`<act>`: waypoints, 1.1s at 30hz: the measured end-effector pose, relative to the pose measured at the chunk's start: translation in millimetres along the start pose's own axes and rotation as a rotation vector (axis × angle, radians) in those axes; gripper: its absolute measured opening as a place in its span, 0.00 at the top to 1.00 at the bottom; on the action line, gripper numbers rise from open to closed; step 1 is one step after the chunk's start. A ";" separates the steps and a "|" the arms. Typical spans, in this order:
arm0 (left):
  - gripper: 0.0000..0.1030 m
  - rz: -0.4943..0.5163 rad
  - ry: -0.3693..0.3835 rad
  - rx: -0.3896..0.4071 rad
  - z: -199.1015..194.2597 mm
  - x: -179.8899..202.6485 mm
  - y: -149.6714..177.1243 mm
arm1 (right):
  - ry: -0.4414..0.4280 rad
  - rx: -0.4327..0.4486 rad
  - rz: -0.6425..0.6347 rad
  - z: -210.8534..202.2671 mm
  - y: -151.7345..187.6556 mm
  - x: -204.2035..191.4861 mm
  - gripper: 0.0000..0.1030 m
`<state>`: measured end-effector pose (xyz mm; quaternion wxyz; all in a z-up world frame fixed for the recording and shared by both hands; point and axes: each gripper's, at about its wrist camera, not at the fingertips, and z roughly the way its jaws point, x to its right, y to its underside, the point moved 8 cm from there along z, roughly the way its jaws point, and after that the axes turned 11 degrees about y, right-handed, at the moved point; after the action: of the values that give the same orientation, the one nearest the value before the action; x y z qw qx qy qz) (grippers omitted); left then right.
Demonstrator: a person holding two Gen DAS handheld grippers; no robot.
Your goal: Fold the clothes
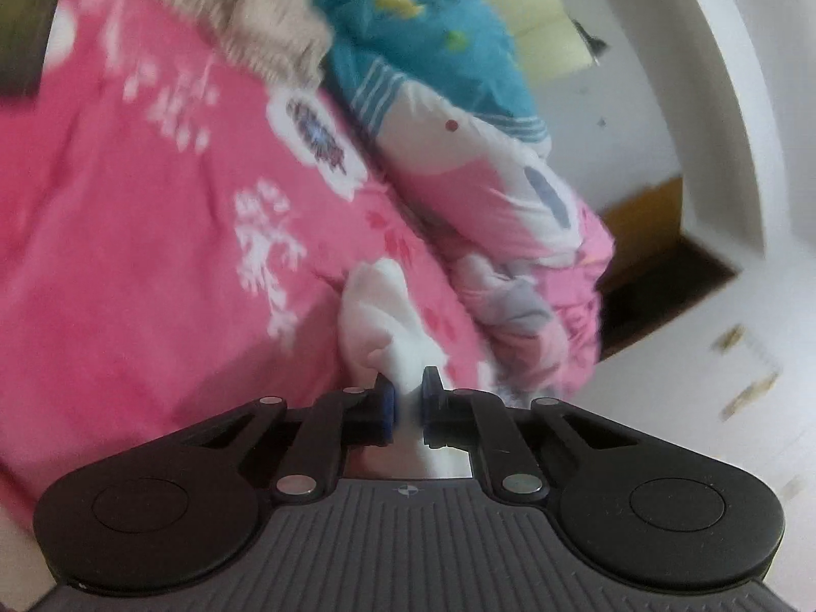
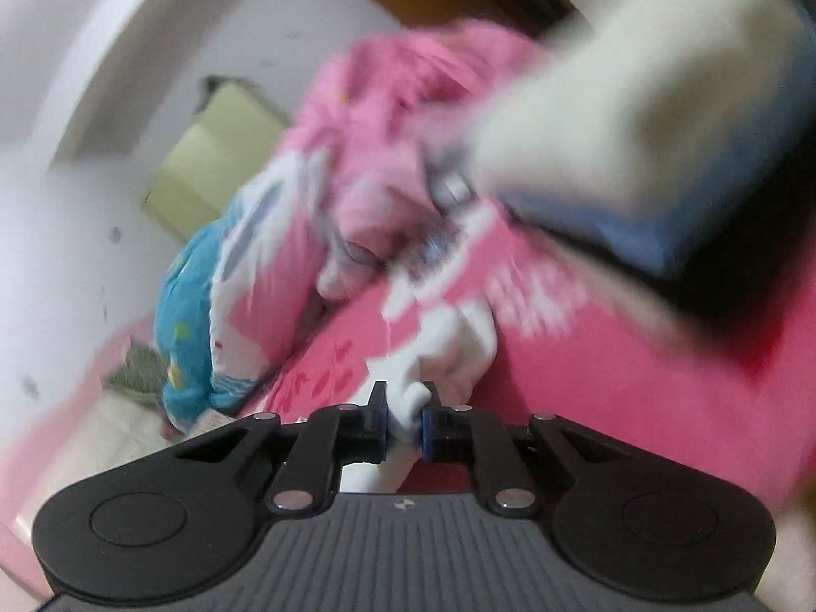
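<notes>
A small white garment (image 1: 380,313) lies bunched on the pink floral bedsheet (image 1: 143,234). My left gripper (image 1: 408,400) is shut on one end of it, the cloth pinched between the blue pads. In the right wrist view the same white garment (image 2: 449,347) runs from the sheet into my right gripper (image 2: 405,408), which is shut on its other end. A blurred sleeve in cream and blue (image 2: 637,143) crosses the upper right of that view. Both views are motion-blurred.
A rumpled pink and white quilt (image 1: 515,234) and a blue plush toy (image 1: 423,35) lie along the bed's far side by the white wall (image 1: 637,117). A beige furry item (image 1: 245,15) sits at the top. A dark wooden bed frame (image 1: 658,275) shows beyond.
</notes>
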<state>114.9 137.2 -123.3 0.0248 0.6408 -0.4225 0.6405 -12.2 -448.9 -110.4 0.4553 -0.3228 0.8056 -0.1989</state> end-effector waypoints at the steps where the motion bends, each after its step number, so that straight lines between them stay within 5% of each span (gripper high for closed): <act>1: 0.93 0.022 -0.036 -0.009 -1.4 -6.3 4.8 | 0.008 0.027 -0.048 -5.7 -4.9 -6.1 0.89; 5: 0.89 0.107 -0.089 -0.014 -0.4 -5.9 8.9 | 0.275 -0.052 -0.033 23.2 18.0 67.3 0.94; 8: 0.85 0.171 -0.118 -0.014 1.1 -2.5 10.2 | 0.226 -0.021 0.043 4.9 15.0 73.9 0.93; 14: 0.71 0.299 -0.175 -0.013 3.9 4.6 12.3 | 0.268 0.232 -0.351 -45.1 5.6 0.1 0.92; 20: 0.68 0.406 -0.246 -0.013 11.7 5.1 16.8 | 0.235 0.241 -0.837 -3.6 40.7 -94.1 0.91; 24: 0.68 0.406 -0.318 -0.008 11.7 -15.5 18.2 | 0.150 0.197 -1.029 24.9 68.1 -136.0 0.91; 26: 0.68 0.372 -0.351 -0.003 7.0 -31.8 16.1 | 0.106 0.120 -1.045 40.7 76.2 -138.5 0.91; 31: 0.66 0.292 -0.285 0.020 -3.3 -51.4 11.9 | 0.418 -0.024 -0.923 78.3 57.5 -52.7 0.91; 33: 0.66 0.269 -0.249 0.025 -4.2 -55.7 11.2 | 0.445 -0.029 -0.828 67.3 36.1 -46.1 0.89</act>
<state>115.0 160.9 -175.1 -0.1215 0.6530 -0.4962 0.5591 51.0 -392.6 -138.8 0.1494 -0.5727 0.6899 -0.4168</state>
